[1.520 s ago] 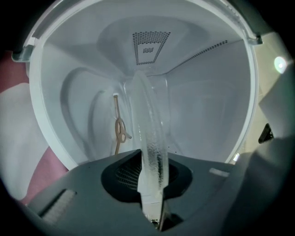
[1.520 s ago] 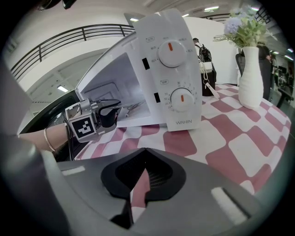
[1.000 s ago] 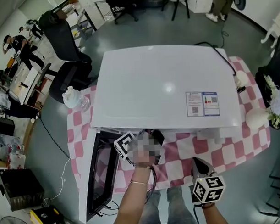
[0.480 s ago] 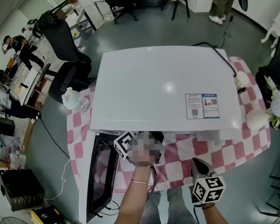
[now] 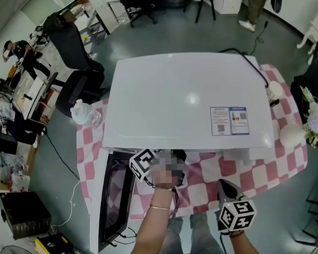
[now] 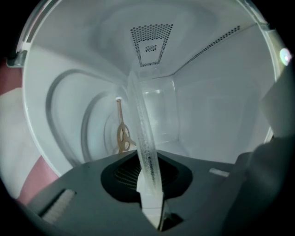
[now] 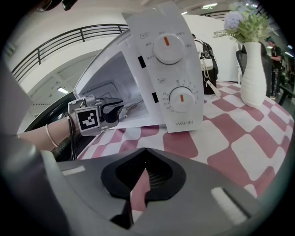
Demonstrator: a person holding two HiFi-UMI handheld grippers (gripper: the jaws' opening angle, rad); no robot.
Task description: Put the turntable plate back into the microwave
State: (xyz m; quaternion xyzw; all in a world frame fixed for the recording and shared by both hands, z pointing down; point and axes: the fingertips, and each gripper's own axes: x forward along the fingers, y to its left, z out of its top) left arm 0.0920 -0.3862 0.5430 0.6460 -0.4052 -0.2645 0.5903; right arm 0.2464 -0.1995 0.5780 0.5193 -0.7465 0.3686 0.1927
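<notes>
The white microwave [image 5: 184, 97] stands on a pink-checked table with its door [image 5: 112, 201] swung open at the lower left. My left gripper [image 5: 173, 160] reaches into the opening. In the left gripper view the clear glass turntable plate [image 6: 140, 129] shows edge-on as a thin strip running up from the jaws, and my left gripper [image 6: 150, 184] is shut on its rim inside the white cavity. A tan drive hub [image 6: 122, 134] sits on the cavity floor, just left of the plate. My right gripper [image 5: 227, 189] hovers over the table's near edge, shut and empty [image 7: 140, 182].
The control panel with two knobs [image 7: 173, 69] faces the right gripper. A white vase with flowers [image 7: 253, 76] stands at the table's right end, a plastic water bottle [image 5: 85, 112] at the left. Office chairs [image 5: 73, 49] stand behind on the grey floor.
</notes>
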